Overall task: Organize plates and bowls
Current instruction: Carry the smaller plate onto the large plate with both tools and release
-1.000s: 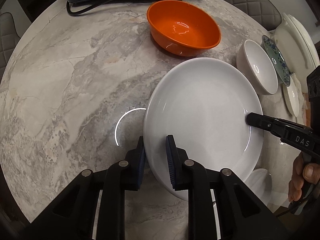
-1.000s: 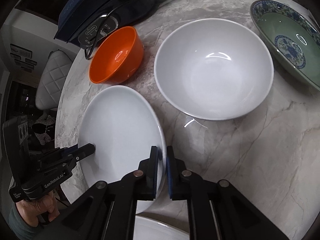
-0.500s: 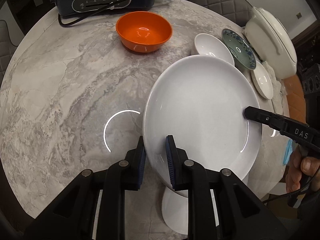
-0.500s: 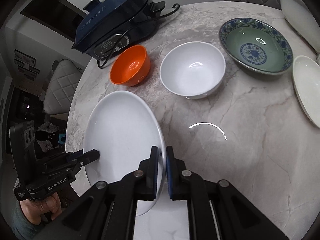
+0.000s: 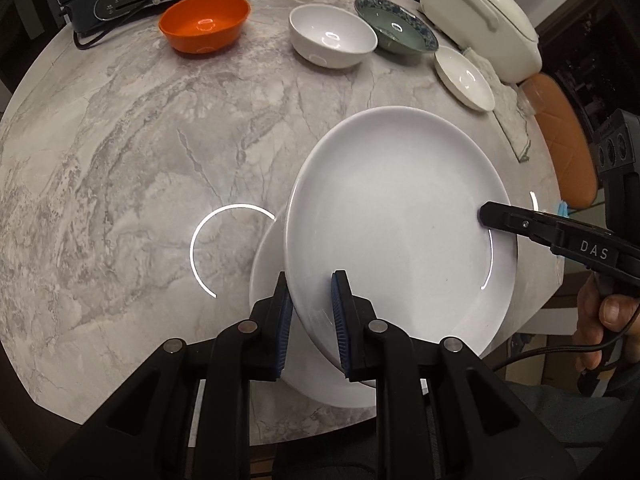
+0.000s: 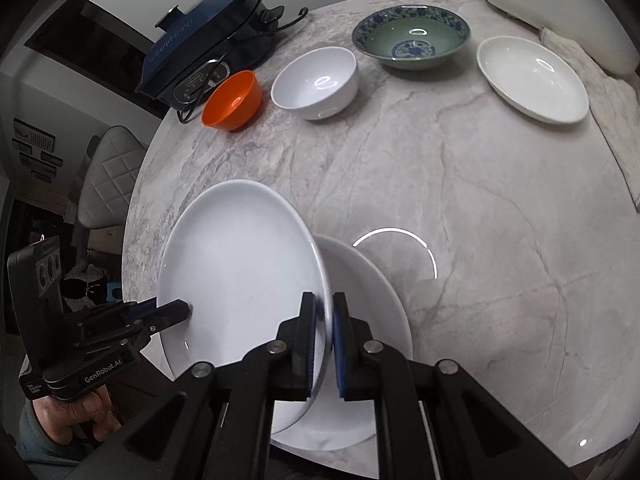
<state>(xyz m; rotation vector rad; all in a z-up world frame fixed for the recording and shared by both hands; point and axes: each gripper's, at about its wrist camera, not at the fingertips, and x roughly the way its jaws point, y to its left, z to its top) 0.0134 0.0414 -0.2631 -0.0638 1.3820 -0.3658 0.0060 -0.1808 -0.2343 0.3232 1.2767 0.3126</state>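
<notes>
A large white plate (image 5: 400,216) hangs above the marble table (image 5: 120,140), held at two opposite rims. My left gripper (image 5: 310,316) is shut on its near rim in the left wrist view. On the other rim my right gripper (image 6: 324,332) is shut, and it shows as a black arm at the right of the left wrist view. Directly below lies a second white plate (image 6: 372,320), partly hidden by the held one. Further back stand an orange bowl (image 5: 204,22), a white bowl (image 5: 332,36), a green patterned bowl (image 5: 396,30) and a small white dish (image 5: 464,78).
A dark blue electric cooker (image 6: 208,40) with its cord sits at the table's far edge. A big white lidded pot (image 5: 480,12) stands at the far right beside a cloth (image 5: 508,120). An orange chair seat (image 5: 560,140) is past the right edge. A hand (image 5: 600,320) grips the right tool.
Both grippers have carried the white plate up and back toward the near edge. It now hangs over the second white plate, and the bowls look farther away.
</notes>
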